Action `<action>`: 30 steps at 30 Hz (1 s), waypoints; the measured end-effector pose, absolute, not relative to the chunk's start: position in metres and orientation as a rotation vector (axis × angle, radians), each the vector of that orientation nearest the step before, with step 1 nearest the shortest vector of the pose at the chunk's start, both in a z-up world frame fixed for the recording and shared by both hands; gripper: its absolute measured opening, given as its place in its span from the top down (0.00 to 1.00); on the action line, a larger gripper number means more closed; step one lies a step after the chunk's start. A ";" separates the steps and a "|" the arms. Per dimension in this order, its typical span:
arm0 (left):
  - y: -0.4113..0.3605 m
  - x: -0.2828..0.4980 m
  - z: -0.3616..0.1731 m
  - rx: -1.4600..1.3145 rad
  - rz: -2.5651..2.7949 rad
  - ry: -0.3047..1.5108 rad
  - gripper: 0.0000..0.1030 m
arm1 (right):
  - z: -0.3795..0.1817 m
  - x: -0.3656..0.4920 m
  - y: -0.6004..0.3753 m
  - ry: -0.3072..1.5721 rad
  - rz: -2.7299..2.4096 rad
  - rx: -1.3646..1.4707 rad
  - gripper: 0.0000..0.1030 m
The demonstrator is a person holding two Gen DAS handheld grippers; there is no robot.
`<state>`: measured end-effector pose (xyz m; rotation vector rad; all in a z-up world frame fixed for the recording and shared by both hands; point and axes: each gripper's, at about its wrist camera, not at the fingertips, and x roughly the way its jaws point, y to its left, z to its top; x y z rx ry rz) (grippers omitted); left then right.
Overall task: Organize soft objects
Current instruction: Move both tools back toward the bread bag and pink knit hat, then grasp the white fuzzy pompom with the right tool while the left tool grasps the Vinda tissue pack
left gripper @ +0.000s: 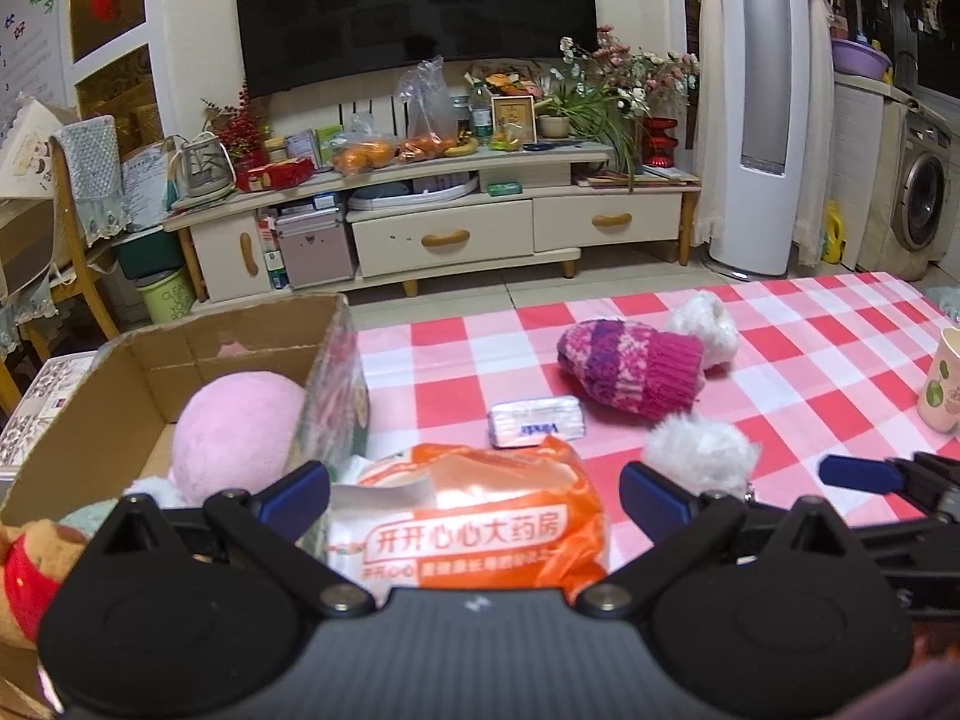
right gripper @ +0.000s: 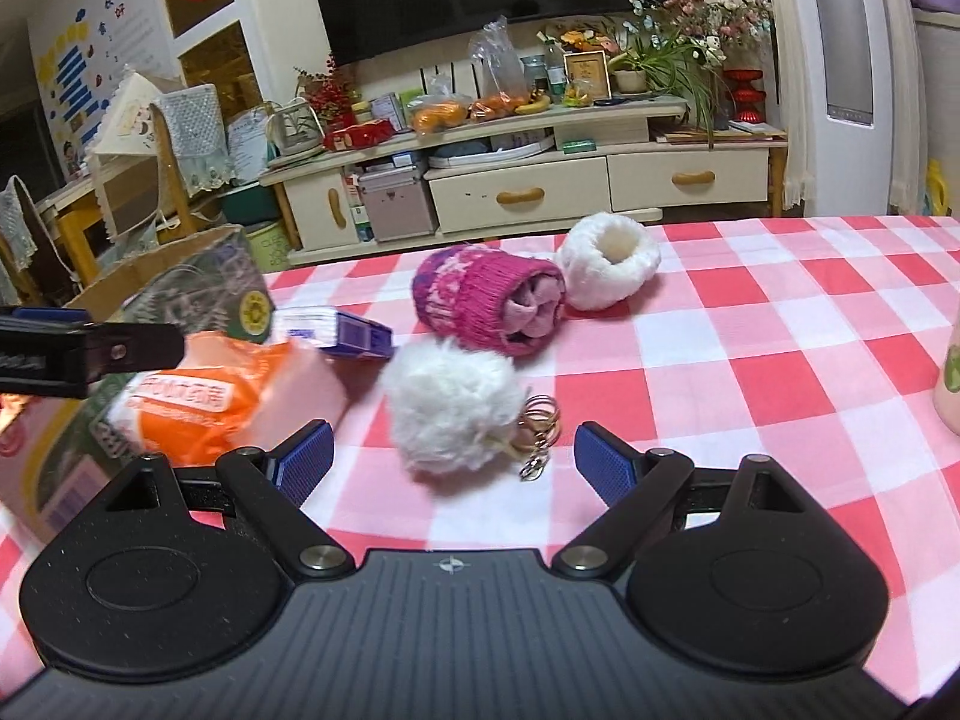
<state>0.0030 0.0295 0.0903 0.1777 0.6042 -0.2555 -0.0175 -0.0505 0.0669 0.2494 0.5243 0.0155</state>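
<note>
My left gripper (left gripper: 474, 498) is open, its fingers either side of an orange and white plastic bag (left gripper: 474, 531) on the checked cloth beside a cardboard box (left gripper: 240, 330). The box holds a pink plush (left gripper: 237, 432) and a plush bear with a red scarf (left gripper: 30, 576). My right gripper (right gripper: 453, 461) is open, just short of a white fluffy pompom (right gripper: 447, 405) with a metal key ring (right gripper: 537, 432). Behind the pompom lie a pink and purple knit hat (right gripper: 489, 300) and a white fluffy cuff (right gripper: 609, 267). A small tissue pack (left gripper: 536, 422) sits past the bag.
The table wears a red, pink and white checked cloth (right gripper: 750, 360). A pale paper cup (left gripper: 942, 387) stands at the right edge. Beyond the table's far edge are the floor, a cluttered TV cabinet (left gripper: 456, 234) and a chair (left gripper: 78, 228) at left.
</note>
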 end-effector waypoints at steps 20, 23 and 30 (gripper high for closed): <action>0.017 0.003 0.081 0.129 -0.239 0.606 0.01 | 0.046 0.040 -0.055 0.561 0.137 0.109 0.00; 0.013 0.004 0.079 0.129 -0.230 0.606 0.01 | 0.046 0.044 -0.059 0.556 0.162 0.107 0.08; 0.002 0.007 0.075 0.122 -0.200 0.625 0.01 | 0.039 0.045 -0.063 0.565 0.208 0.115 0.33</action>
